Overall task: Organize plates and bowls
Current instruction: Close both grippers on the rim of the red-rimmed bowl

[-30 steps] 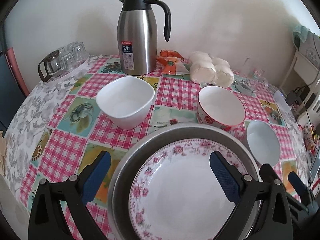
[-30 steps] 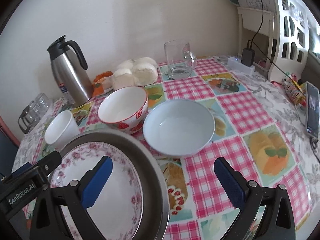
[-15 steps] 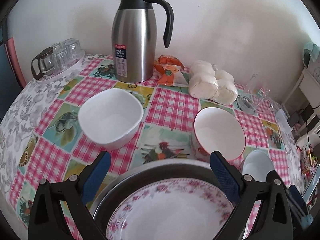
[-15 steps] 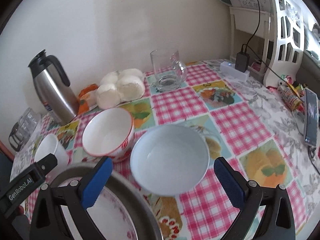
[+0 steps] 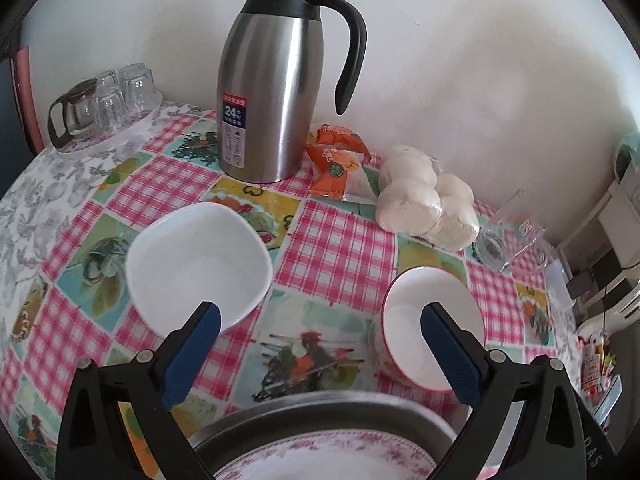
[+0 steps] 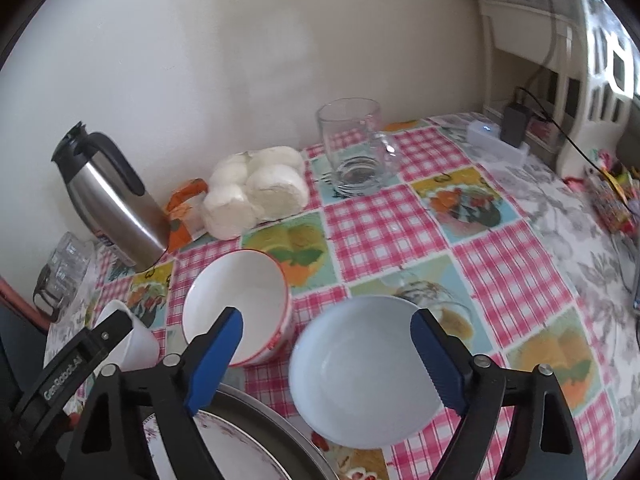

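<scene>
Jaws of right hand-held gripper (image 6: 326, 334) closing (nothing gripped) over pale blue bowl (image 6: 366, 376); left hand-held gripper (image 5: 320, 322) wide apart, empty.

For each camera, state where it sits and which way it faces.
Left wrist: on the left gripper, angled down toward the thermos and square white bowl; both fingers show.
Right wrist: on the right gripper, over the pale blue bowl, jaws closing, nothing gripped.
Shared: red-rimmed bowl, thermos, buns.

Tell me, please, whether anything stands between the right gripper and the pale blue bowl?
Nothing visible does. The right gripper, jaws closing and empty, points straight at the pale blue bowl; the red-rimmed bowl sits off to its left.
</scene>
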{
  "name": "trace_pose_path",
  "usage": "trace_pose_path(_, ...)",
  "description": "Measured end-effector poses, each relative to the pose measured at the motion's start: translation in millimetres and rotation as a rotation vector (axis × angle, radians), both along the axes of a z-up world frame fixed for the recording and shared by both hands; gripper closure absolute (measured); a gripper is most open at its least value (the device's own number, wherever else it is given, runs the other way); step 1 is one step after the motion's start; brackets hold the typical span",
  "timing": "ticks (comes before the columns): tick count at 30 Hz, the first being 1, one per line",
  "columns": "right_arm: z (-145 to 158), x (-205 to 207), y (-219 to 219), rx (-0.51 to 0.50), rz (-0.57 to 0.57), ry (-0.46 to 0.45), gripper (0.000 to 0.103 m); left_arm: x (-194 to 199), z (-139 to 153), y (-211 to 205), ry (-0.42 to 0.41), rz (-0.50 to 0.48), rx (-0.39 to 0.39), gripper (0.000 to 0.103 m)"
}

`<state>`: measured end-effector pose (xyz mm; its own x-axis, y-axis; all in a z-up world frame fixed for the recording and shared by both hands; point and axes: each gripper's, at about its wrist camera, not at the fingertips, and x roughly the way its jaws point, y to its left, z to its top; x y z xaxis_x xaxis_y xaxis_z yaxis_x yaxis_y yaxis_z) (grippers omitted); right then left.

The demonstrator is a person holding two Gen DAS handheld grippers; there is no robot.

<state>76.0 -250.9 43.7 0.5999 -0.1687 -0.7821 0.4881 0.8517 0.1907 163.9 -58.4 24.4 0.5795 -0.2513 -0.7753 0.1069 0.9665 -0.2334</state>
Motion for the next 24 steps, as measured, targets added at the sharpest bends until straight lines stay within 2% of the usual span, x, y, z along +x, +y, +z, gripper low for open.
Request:
trace_pose_path(3, -2, 8, 0, 0.006, 0.01, 0.0, 0.02, 6, -4, -9, 0.035, -0.047, -0.012, 0.002)
trace_pose_path(8, -14, 22, -6, 0.036, 0.009, 0.011, 0.029, 14, -10, -28, 0.058, -0.081, 0.018, 0.003)
trace_pose_path(10, -21, 29, -8, 0.047, 0.018, 0.022, 0.036, 18, -17, -34, 0.076, -0.091, 0.029, 0.003)
trace_pose_path(12, -27, 32, -10, 0.057, 0.025, 0.028, 0.037, 23, -26, -36, 0.106, -0.089, 0.038, 0.004)
trace_pose_path(13, -30, 34, -10, 0.063, 0.029, 0.028, 0.037, 25, -29, -36, 0.12, -0.092, 0.037, 0.008)
trace_pose_path(16, -38, 40, -8, 0.068, 0.043, 0.038, 0.042, 29, -41, -37, 0.16, -0.108, 0.018, 0.029)
trace_pose_path(19, -46, 46, -1, 0.069, 0.073, 0.041, 0.05, 31, -51, -38, 0.192, -0.122, -0.004, 0.034)
trace_pose_path(23, -50, 52, 10, 0.058, 0.11, 0.043, 0.058, 30, -58, -39, 0.22, -0.144, -0.027, 0.055)
trace_pose_path(24, -52, 53, 12, 0.054, 0.12, 0.043, 0.061, 30, -59, -40, 0.222, -0.147, -0.027, 0.058)
